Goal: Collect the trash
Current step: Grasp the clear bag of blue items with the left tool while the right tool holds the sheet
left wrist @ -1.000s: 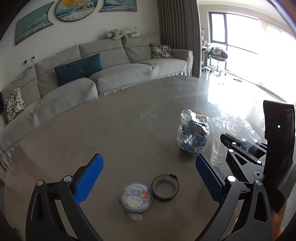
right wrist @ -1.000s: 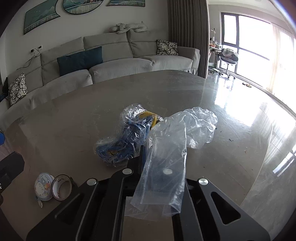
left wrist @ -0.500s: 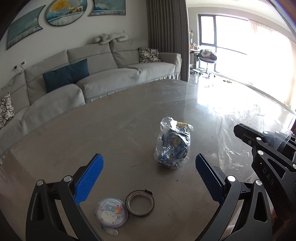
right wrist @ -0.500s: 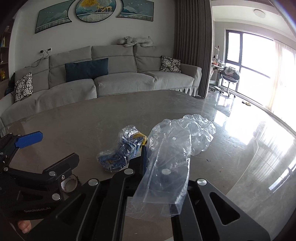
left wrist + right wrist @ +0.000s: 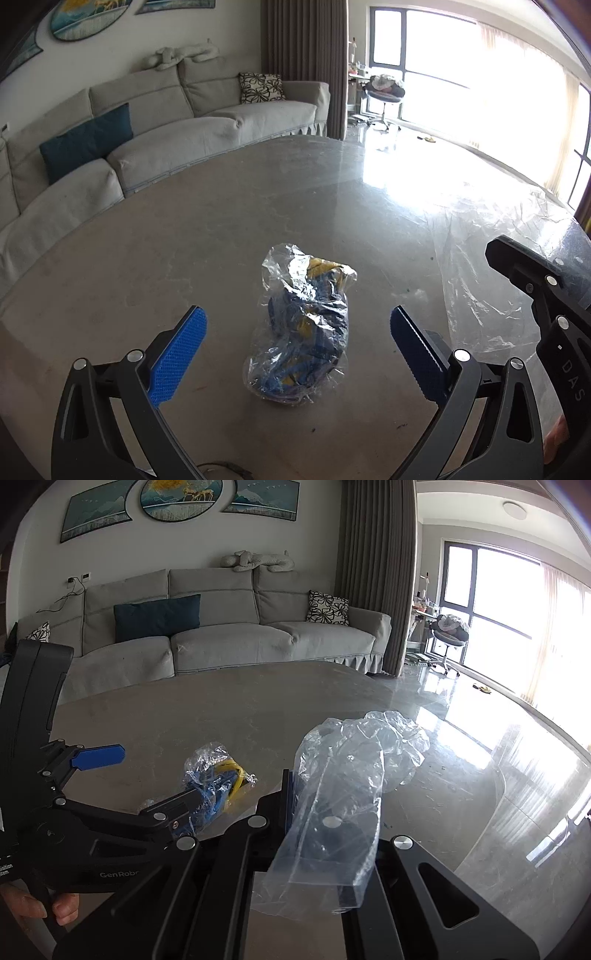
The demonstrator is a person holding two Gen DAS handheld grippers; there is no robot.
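Since a second ago the left gripper (image 5: 297, 354) has swung across the table (image 5: 221, 240): the tape roll and round tin that lay between its fingers have dropped out of its view, and the wrapper bundle (image 5: 301, 332) now sits centred between them. In the right wrist view the left gripper (image 5: 147, 779), absent a second ago, now reaches in from the left. The right gripper (image 5: 291, 794) has lifted a little, so more of the sofa (image 5: 221, 638) shows.

Left gripper: jaws wide apart, blue pads (image 5: 177, 358) standing either side of the bundle without touching it. This reads as a line-up for a pinch; the bundle, crumpled clear film around blue and yellow scraps, rests alone on the table.

Right gripper: jaws together, clamped on the clear bag (image 5: 332, 812). The film drapes over the fingers and trails forward onto the table just right of the bundle. Holding the bag close by probably keeps it ready to receive the trash.

The bag's mouth is not seen open; it looks collapsed. The bundle is not yet collected.
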